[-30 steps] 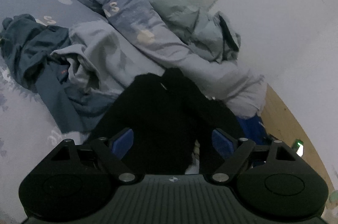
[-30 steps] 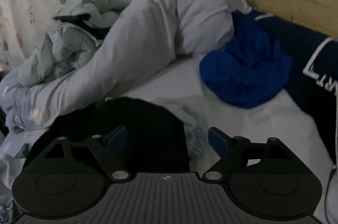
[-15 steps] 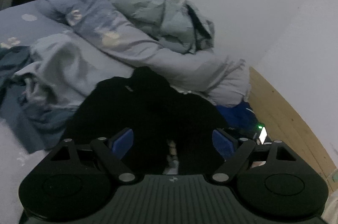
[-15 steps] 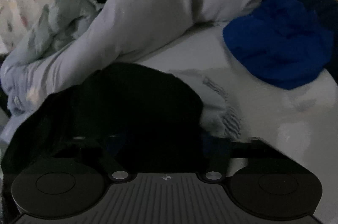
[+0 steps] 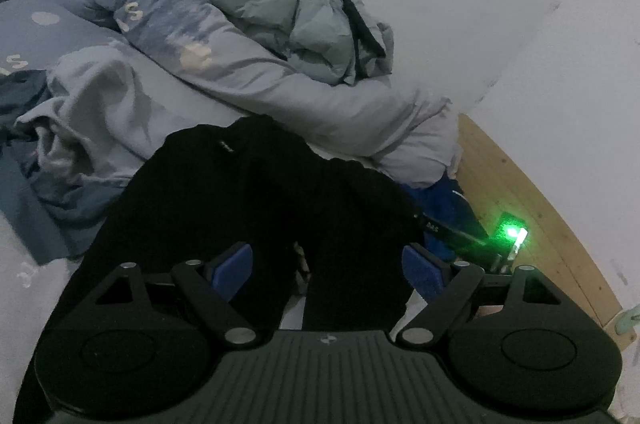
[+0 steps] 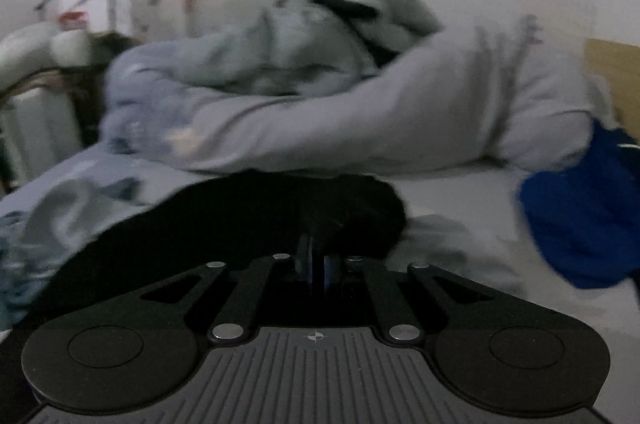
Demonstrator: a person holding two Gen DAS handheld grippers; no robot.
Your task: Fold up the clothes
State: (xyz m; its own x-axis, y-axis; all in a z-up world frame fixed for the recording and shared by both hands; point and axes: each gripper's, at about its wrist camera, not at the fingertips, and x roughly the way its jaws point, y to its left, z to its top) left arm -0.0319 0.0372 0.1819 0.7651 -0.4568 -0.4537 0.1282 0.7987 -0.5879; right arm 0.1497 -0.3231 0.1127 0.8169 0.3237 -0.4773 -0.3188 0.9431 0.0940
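Note:
A black garment [image 5: 248,192] lies rumpled on the bed, right in front of both grippers. My left gripper [image 5: 326,270] is open, its blue pads [image 5: 232,270] wide apart just above the black cloth and not pressing on it. In the right wrist view, my right gripper [image 6: 318,264] has its jaws closing tight, pads together on a fold of the black garment [image 6: 240,220]. The cloth bunches up just ahead of the fingertips. This view is blurred by motion.
A long grey duvet roll [image 6: 400,128] crosses the bed behind the garment, with crumpled pale blue clothing [image 5: 300,20] on it. A bright blue garment [image 6: 580,220] lies at the right by the wooden headboard [image 5: 520,192]. A pale grey garment [image 5: 100,112] is heaped at the left.
My right gripper went from open to shut on the black garment and swung left, so the blue garment slid to the view's right edge. The left gripper drifted right, still open.

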